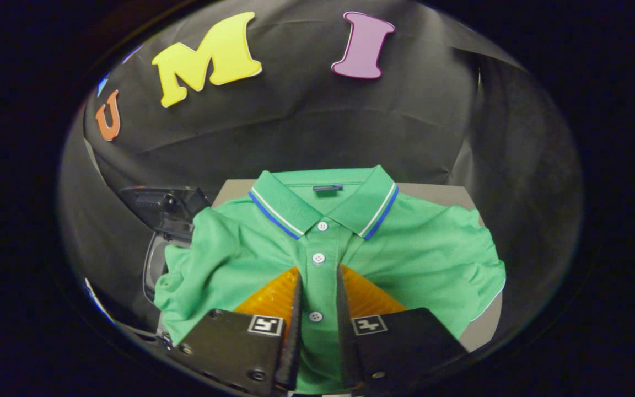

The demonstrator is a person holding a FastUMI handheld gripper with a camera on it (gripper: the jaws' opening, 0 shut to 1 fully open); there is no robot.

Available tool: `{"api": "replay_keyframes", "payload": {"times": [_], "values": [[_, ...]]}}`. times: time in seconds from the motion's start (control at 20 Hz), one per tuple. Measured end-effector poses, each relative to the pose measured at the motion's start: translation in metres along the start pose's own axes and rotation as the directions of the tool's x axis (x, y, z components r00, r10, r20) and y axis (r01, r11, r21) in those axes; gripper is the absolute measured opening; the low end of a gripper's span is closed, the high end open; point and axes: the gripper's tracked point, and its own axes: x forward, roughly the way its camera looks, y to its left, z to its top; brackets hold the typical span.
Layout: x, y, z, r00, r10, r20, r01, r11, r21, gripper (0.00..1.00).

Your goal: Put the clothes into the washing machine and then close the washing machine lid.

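**Currently: polo shirt flat on table, gripper over the placket**

Gripper view:

- Green polo shirt lies spread front-up on a grey table. Long axis runs straight ahead along the finger direction: collar at the far end by the booth wall, hem end toward the camera and hidden under the gripper body.
- Collar has blue and white edge stripes and lies open and flat. Small dark tab sits inside the neck, beyond the collar points.
- Button placket runs down the shirt's centre line. Three white buttons visible: one at the collar base, one mid-chest, one lower down between the fingers.
- One sleeve is bunched and droops off the table edge, over the washing machine's rim. The other sleeve lies flat on the table on the opposite side of the shirt.
- Washing machine sits just beside the shirt, under the bunched sleeve. Its dark lid is raised, standing up beyond that sleeve. Only a sliver of the opening shows.
- Gripper: fingers a narrow gap apart, parallel, one either side of the placket strip. Tips reach about mid-chest, just short of the middle button. Fabric shows in the gap. Cannot tell whether the fingers press on the cloth or just sit above it, so grasp not confirmed.
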Motion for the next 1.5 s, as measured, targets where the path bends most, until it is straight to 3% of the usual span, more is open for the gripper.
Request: {"api": "replay_keyframes", "payload": {"times": [0.15, 0.5, 0.7, 0.95, 1.5], "values": [[0.001, 0.002, 0.003, 0.999, 0.012, 0.035, -0.014, 0.998, 0.059, 0.10], [-0.024, 0.014, -0.001, 0.985, 0.055, 0.162, -0.075, 0.990, 0.117, 0.06], [-0.059, 0.033, 0.017, 0.958, 0.089, 0.271, -0.126, 0.985, 0.121, 0.06], [-0.116, 0.079, 0.049, 0.901, 0.152, 0.406, -0.194, 0.979, 0.065, 0.06], [-0.238, 0.205, 0.101, 0.733, 0.298, 0.611, -0.329, 0.942, -0.065, 0.06]]}}
